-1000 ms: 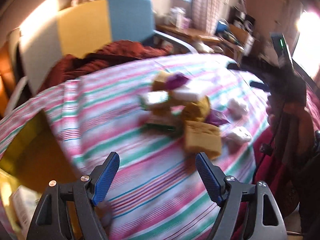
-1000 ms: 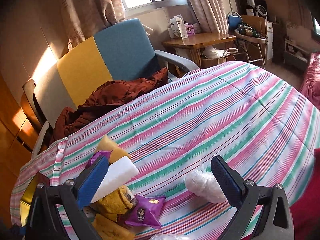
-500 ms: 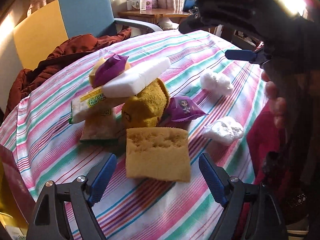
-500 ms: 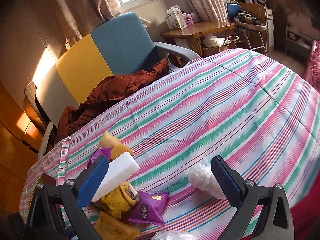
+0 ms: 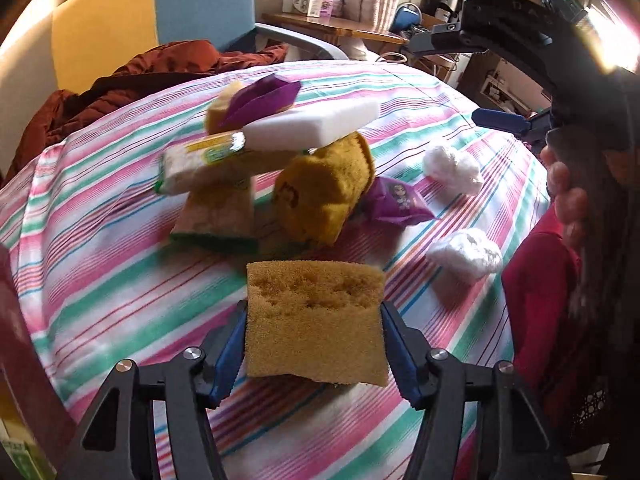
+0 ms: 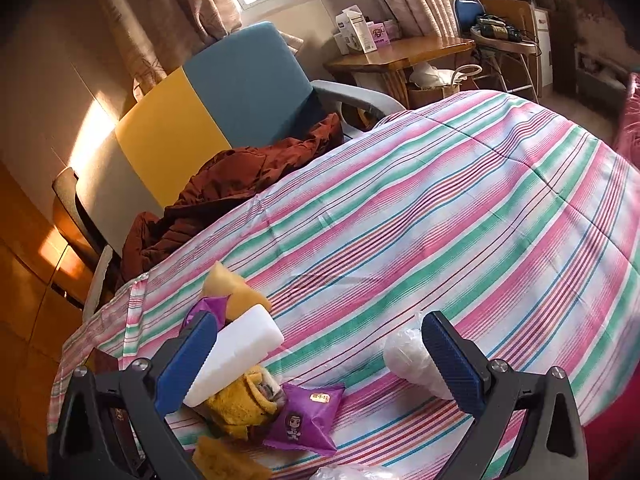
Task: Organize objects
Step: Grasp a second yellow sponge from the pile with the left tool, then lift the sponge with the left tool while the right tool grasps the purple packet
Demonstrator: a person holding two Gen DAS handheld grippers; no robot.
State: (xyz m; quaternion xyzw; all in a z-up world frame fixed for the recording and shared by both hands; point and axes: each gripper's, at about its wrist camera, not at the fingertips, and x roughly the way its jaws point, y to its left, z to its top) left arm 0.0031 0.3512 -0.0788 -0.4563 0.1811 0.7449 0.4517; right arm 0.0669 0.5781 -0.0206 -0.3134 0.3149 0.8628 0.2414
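Yellow sponge (image 5: pixel 316 324) clamped between left tool (image 5: pixel 314 340) fingers, above striped cloth (image 5: pixel 120 280)

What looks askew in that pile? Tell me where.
The white foam block lies tilted across the rolled yellow cloth and a wrapped packet, with a purple packet perched on top. The stack looks precarious. The left gripper has the flat yellow sponge between its fingers.
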